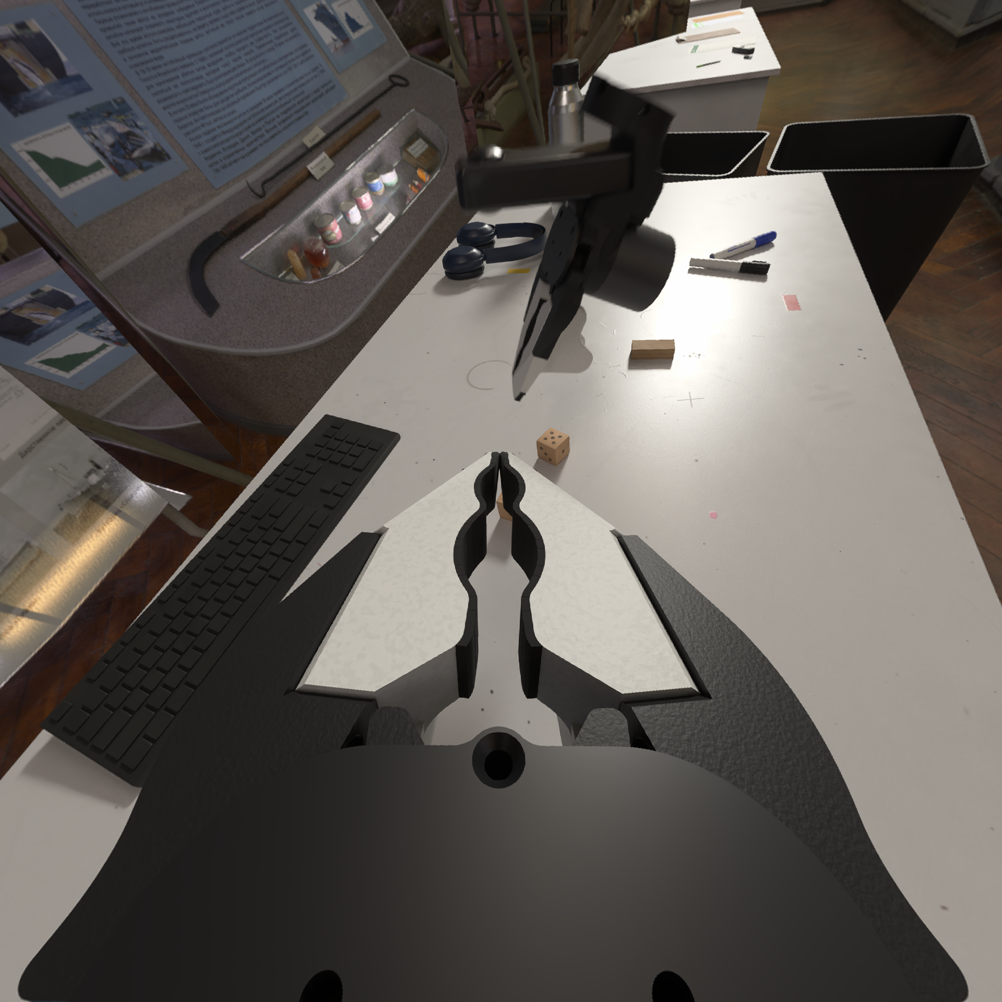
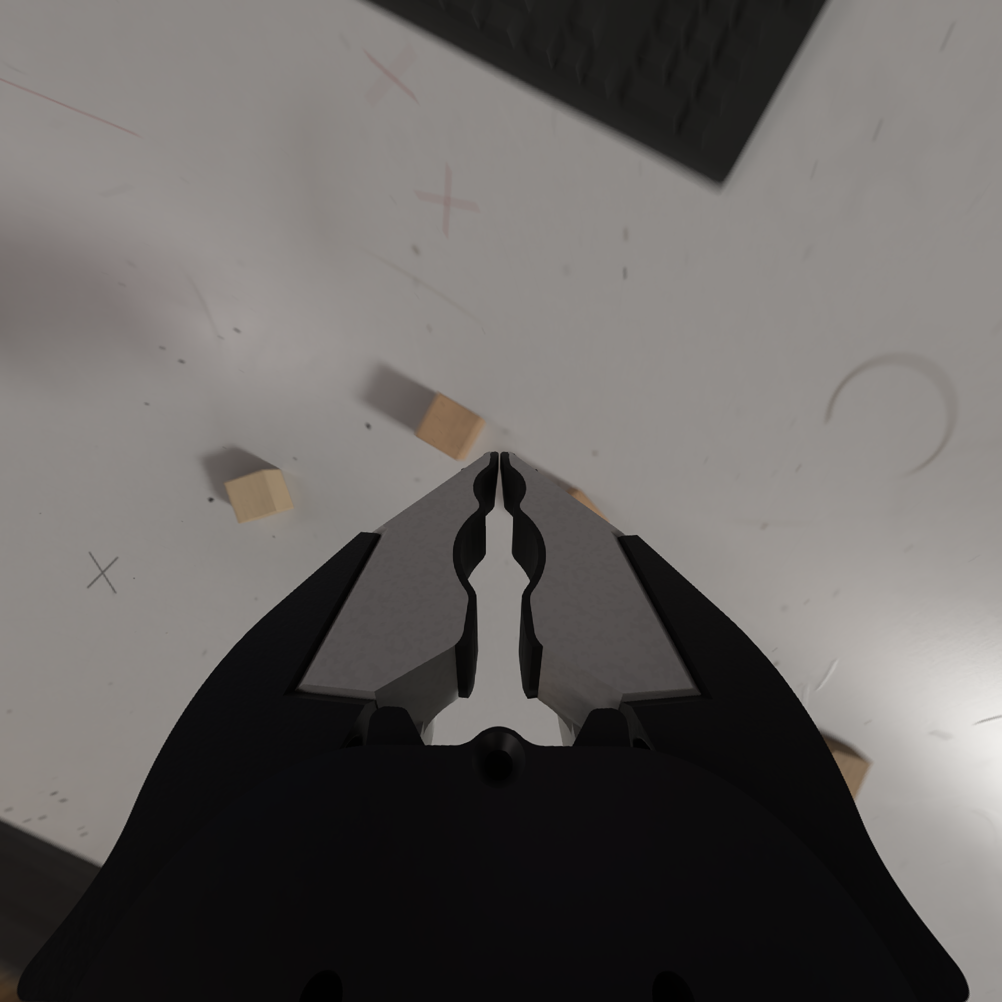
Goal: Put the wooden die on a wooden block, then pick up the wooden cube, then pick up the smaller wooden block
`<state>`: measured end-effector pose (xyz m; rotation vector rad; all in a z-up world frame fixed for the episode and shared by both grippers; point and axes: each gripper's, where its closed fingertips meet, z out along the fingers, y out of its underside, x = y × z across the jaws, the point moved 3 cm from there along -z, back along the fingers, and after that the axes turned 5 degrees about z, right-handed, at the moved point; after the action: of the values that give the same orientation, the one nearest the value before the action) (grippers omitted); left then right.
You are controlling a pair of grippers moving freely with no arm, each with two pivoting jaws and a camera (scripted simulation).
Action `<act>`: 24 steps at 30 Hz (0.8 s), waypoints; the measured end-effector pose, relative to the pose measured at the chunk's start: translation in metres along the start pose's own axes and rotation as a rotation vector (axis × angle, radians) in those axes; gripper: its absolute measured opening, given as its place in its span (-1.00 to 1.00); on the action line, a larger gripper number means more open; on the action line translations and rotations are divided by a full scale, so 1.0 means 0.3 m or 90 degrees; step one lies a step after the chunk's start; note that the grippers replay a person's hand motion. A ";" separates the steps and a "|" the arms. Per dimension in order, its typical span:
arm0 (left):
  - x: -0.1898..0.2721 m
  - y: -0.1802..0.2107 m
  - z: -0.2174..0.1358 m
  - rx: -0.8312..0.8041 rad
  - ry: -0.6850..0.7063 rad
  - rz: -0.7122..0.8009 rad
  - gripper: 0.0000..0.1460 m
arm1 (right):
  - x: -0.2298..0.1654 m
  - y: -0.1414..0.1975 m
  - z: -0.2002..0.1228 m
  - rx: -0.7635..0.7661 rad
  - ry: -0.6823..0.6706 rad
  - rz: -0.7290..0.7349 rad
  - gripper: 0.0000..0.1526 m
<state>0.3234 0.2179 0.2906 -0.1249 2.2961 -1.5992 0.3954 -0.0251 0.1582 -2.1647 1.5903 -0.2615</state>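
In the left wrist view, the wooden die (image 1: pixel 553 446) sits on the white table (image 1: pixel 759 488), just right of my shut, empty left gripper (image 1: pixel 499 456). A small wooden piece (image 1: pixel 504 507) shows through the gap between its fingers. A wooden block (image 1: pixel 652 353) lies farther off. My right gripper (image 1: pixel 521 387) hangs tip-down above the table beyond the die. In the right wrist view, the right gripper (image 2: pixel 499 455) is shut and empty above two small wooden cubes (image 2: pixel 450 428) (image 2: pixel 259 494); no pips show. Another wooden piece (image 2: pixel 586 501) peeks beside its right finger, and a block (image 2: pixel 848 770) lies at the right.
A black keyboard (image 1: pixel 227 585) lies along the table's left edge and shows in the right wrist view (image 2: pixel 596 70). Headphones (image 1: pixel 488 244), two markers (image 1: pixel 732 260) and a metal bottle (image 1: pixel 565 103) sit at the far end. Two black bins (image 1: pixel 878 162) stand beyond the table.
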 end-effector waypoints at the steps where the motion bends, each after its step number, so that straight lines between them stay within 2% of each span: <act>1: -0.003 0.001 -0.002 0.001 -0.001 -0.003 -1.00 | -0.034 -0.031 -0.037 0.031 0.006 -0.033 -0.99; 4: -0.006 0.004 -0.006 0.004 0.003 -0.010 -0.98 | -0.131 -0.091 -0.137 0.128 0.008 -0.157 -0.99; 6: -0.006 0.009 -0.004 0.000 0.008 -0.013 -0.94 | -0.175 -0.074 -0.154 0.150 -0.001 -0.258 -0.99; 9: -0.010 0.026 0.001 -0.020 0.008 -0.013 -0.91 | -0.166 0.023 -0.089 0.106 0.001 -0.412 -0.78; 11: -0.012 0.036 0.001 -0.034 0.004 -0.012 -0.87 | -0.111 0.098 -0.018 0.060 0.004 -0.478 -0.73; 15: -0.014 0.044 -0.004 -0.041 0.000 -0.013 -0.84 | 0.036 0.204 0.107 -0.025 0.012 -0.510 -0.50; 19: -0.021 0.053 -0.013 -0.047 -0.007 -0.015 -0.83 | 0.147 0.253 0.194 -0.109 0.013 -0.496 -0.47; 24: -0.028 0.071 -0.013 -0.064 -0.010 -0.012 -0.82 | 0.185 0.251 0.257 -0.140 0.000 -0.498 -0.47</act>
<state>0.3326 0.2313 0.2741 -0.1834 2.3707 -1.4859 0.3793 -0.0776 0.0502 -2.8714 0.7187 -0.3254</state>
